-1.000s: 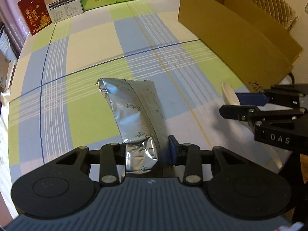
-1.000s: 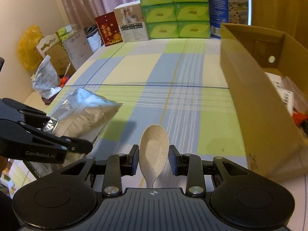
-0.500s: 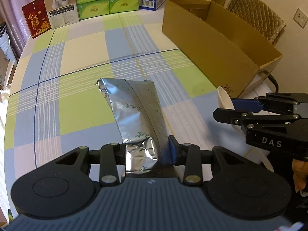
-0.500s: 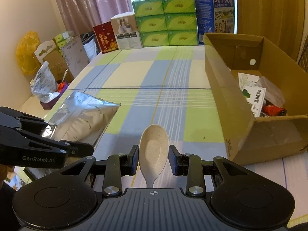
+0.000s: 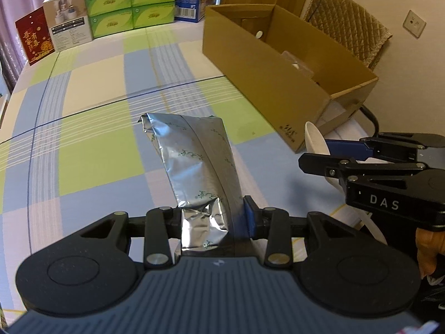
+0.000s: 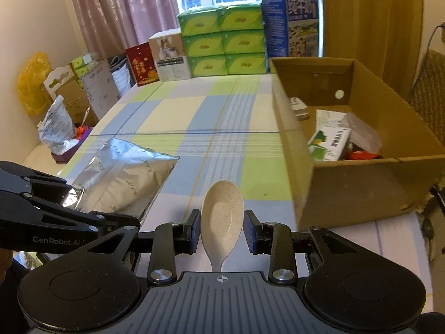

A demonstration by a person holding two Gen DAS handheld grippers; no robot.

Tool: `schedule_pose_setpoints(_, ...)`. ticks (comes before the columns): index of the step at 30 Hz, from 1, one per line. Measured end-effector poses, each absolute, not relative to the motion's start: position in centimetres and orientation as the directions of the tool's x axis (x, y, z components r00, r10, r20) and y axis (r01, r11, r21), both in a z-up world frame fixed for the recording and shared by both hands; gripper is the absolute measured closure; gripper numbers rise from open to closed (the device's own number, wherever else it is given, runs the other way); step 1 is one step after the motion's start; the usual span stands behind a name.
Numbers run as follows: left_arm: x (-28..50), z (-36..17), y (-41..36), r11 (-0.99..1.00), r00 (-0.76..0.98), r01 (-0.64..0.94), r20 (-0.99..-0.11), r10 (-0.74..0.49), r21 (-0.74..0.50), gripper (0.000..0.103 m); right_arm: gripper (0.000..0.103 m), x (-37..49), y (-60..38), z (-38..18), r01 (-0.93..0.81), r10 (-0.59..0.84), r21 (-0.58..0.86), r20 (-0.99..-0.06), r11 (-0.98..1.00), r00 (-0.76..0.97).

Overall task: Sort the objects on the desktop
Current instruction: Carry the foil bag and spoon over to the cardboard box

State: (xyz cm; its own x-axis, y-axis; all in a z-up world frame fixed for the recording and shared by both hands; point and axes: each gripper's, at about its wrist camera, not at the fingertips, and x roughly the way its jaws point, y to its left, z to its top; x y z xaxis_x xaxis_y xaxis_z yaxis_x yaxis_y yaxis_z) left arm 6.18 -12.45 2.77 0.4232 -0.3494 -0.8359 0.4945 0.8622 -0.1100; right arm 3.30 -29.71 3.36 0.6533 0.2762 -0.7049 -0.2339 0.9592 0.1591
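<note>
Landmark: one open cardboard box, standing on the checked tablecloth.

Left gripper: jaws clamped on the crumpled end of one silver foil pouch. The pouch sticks out forward past the fingers, lifted off the cloth, left of the box and well apart from it. In the right wrist view the same pouch shows at lower left, with the left gripper seen side-on.

Right gripper: one beige speckled spoon sits between the two fingers, bowl forward and facing up, handle running back under the camera. The pads stand just beside the bowl's sides; whether they press the spoon or a sliver of gap remains, I cannot tell. The spoon is in the air short of the box's near left corner, outside the box. In the left wrist view the spoon and right gripper sit by the box's near corner.

Box contents, counted as far as visible: one green-and-white packet, one clear plastic bag, one small grey tin, something red-orange partly hidden.

Beyond the box's far end: six green tissue boxes stacked two by three, one blue carton, one white carton, one red carton.
</note>
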Motion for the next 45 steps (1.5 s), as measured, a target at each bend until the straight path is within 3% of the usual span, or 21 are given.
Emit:
schedule_pose_setpoints(25, 3.6, 5.8, -20.7, 0.783, 0.368, 0.586, -0.793, -0.485, -0.208, 0.070, 0.073, 1.0, -39.2, 7.1, -0.115, 0.145, 0.089, -0.679, 0.989, 0.719)
schedule_pose_setpoints(45, 3.6, 7.6, -28.3, 0.738, 0.326, 0.635, -0.787, -0.524, -0.228, 0.070, 0.073, 2.1, -46.4, 9.6, -0.064, 0.081, 0.049, -0.656, 0.997, 0.750)
